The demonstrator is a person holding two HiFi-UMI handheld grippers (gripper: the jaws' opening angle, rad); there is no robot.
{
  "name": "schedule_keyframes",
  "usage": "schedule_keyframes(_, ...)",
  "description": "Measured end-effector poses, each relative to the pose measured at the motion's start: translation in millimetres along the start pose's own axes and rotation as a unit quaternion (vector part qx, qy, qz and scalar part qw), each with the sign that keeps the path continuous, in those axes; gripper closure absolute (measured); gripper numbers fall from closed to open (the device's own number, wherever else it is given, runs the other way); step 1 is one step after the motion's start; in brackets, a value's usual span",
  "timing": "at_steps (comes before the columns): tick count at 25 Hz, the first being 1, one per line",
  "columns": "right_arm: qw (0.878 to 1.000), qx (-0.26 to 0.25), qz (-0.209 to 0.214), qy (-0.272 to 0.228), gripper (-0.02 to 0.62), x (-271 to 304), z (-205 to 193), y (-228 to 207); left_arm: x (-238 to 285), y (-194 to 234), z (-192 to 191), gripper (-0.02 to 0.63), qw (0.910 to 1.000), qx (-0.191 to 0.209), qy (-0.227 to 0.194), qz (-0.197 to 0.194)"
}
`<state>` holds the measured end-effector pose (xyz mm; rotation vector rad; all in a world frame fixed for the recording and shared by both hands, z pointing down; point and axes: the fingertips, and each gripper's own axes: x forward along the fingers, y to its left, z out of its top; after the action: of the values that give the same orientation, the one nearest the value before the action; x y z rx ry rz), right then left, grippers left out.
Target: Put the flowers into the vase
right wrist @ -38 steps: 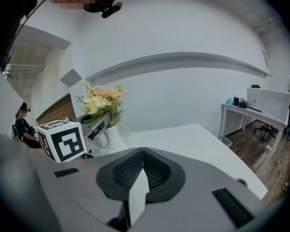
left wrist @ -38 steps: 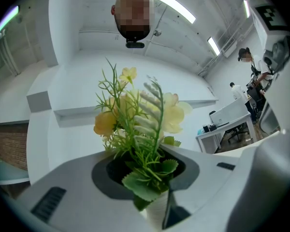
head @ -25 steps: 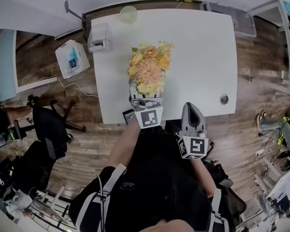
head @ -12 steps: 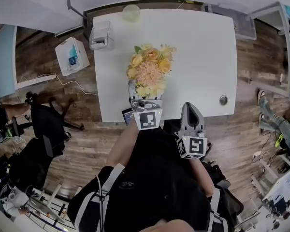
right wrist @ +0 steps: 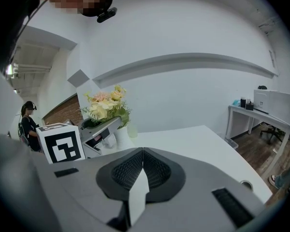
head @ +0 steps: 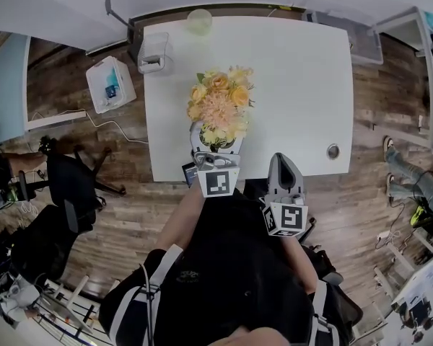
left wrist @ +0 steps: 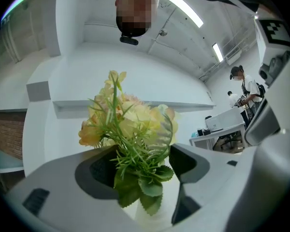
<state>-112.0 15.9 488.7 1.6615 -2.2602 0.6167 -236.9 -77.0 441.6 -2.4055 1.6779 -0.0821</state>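
Yellow and peach flowers point(head: 218, 103) with green leaves, bunched and upright, stems down in a pale vase point(head: 200, 137), standing near my edge of the white table point(head: 303, 85)

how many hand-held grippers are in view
2. The left hand-held gripper is at the vase; its jaws have just been opening, with the flowers' leaves between them. The right hand-held gripper, shut and empty, is at the table's near edge. None seems hidden.
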Motion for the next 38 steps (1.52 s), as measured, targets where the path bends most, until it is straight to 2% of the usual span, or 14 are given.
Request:
schedule_keyframes(12,1.000,0.003,0.012,-0.018,0.580,-3.7,7.7,4.2,-34.1,0.2,-11.0,0.270,0.9984,-0.010,0.055,-0.002)
schedule_keyframes(20,0.999,0.009,0.011,-0.035,0.579,-8.5,14.9,-0.3,-95.9,-9.3,-17.8,0.270,0.9932,-0.020,0.115,0.000)
schedule_keyframes(25,0.999,0.005,0.002,-0.038,0.580,-17.9,17.1,-1.3,-98.6,-6.1,-4.7,0.270,0.9952,-0.045,0.086,-0.014)
schedule_keyframes(28,0.999,0.001,-0.023,-0.038,0.579,-34.8,15.5,-6.7,-92.7,-9.2,2.8,0.272,0.9952,-0.053,0.070,-0.043)
schedule_keyframes(31,0.998,-0.009,-0.060,-0.036,0.580,-59.5,14.3,-20.7,-92.0,-29.5,9.6,0.278,0.9926,-0.064,0.062,-0.083)
schedule_keyframes(32,0.997,-0.010,-0.069,-0.037,0.580,-67.7,14.0,-26.0,-92.5,-40.1,11.9,0.303,0.9909,-0.069,0.063,-0.097)
schedule_keyframes(34,0.996,-0.011,-0.082,-0.040,0.580,-81.5,12.9,-35.3,-94.0,-62.1,16.6,0.414,0.9883,-0.071,0.067,-0.117)
schedule_keyframes(37,0.996,-0.010,-0.078,-0.047,0.580,-93.1,11.0,-40.8,-97.2,-84.7,30.4,0.574,0.9893,-0.062,0.064,-0.116)
schedule_keyframes(38,0.996,-0.010,-0.073,-0.050,0.580,-95.3,11.1,-40.5,-99.0,-90.4,37.3,0.586,0.9898,-0.060,0.059,-0.114)
